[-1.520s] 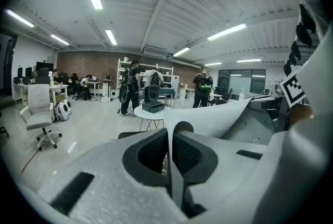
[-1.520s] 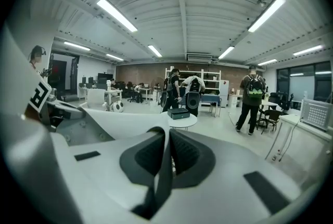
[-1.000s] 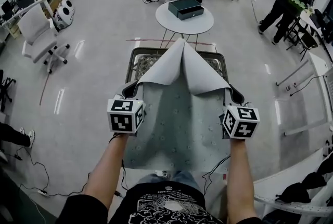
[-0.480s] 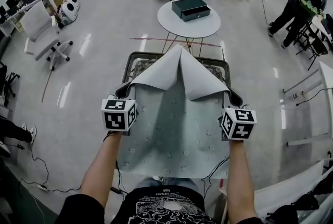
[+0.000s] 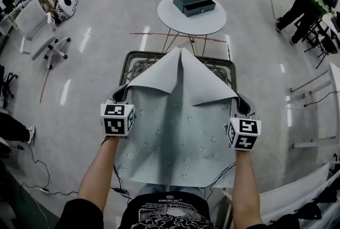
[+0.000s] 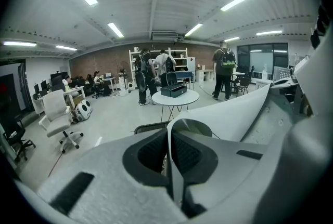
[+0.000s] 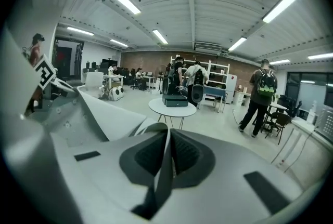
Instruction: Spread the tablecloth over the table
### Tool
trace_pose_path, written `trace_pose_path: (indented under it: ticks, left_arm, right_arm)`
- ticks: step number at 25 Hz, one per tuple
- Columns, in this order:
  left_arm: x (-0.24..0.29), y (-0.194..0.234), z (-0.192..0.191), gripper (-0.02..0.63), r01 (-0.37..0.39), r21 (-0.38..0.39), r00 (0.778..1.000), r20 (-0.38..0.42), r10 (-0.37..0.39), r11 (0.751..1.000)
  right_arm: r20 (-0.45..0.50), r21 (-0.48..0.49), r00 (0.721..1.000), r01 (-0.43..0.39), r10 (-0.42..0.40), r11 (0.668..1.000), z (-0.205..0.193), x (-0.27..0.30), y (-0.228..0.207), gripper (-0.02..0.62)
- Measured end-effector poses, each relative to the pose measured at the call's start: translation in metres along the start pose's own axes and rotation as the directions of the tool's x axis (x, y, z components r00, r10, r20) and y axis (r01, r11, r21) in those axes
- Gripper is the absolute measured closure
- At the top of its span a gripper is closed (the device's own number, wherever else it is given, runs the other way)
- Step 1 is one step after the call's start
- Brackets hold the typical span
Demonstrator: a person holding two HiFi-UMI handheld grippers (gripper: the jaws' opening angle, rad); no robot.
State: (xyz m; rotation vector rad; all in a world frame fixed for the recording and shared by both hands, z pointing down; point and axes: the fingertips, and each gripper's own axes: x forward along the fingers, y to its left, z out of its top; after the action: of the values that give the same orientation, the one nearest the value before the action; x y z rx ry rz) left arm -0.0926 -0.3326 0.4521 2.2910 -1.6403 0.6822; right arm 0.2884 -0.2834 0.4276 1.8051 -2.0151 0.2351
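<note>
A pale grey-green tablecloth (image 5: 178,132) with small dots hangs stretched between my two grippers in the head view. Its far part folds back on itself in two triangular flaps, plain underside up, peaking over the table (image 5: 139,63). My left gripper (image 5: 121,94) is shut on the tablecloth's left edge; the cloth edge (image 6: 171,166) runs pinched between the jaws. My right gripper (image 5: 240,105) is shut on the right edge, a cloth fold (image 7: 165,166) clamped between its jaws. The near hem hangs down in front of my body.
The table is a dark-framed rectangle with a patterned top, mostly under the cloth. Beyond it stands a round white table (image 5: 191,13) bearing a dark box (image 5: 194,1). White office chair (image 5: 36,31) at left. People stand at the back and at right (image 5: 305,2). Cables lie on the floor.
Both grippers have come lower and nearer to me with the cloth. The cloth now lies flatter and covers more of the table; the folded peak sits lower.
</note>
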Motion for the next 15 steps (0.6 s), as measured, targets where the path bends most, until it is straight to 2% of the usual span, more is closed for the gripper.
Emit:
trace_pose_path:
  ticks: [7,15]
  left_arm:
    - [0.009,0.007,-0.013,0.595,-0.006,0.067,0.999,-0.045,0.009,0.998]
    - [0.013,-0.005,-0.027,0.595,0.016,0.142,0.998,-0.068,-0.006,0.990]
  right_arm:
    - [-0.013,-0.124,0.999,0.032,-0.034,0.992,-0.014,0.003,0.002,0.588]
    - [-0.028,-0.179,1.000,-0.003,-0.002,0.984,-0.030,-0.001,0.025,0.588]
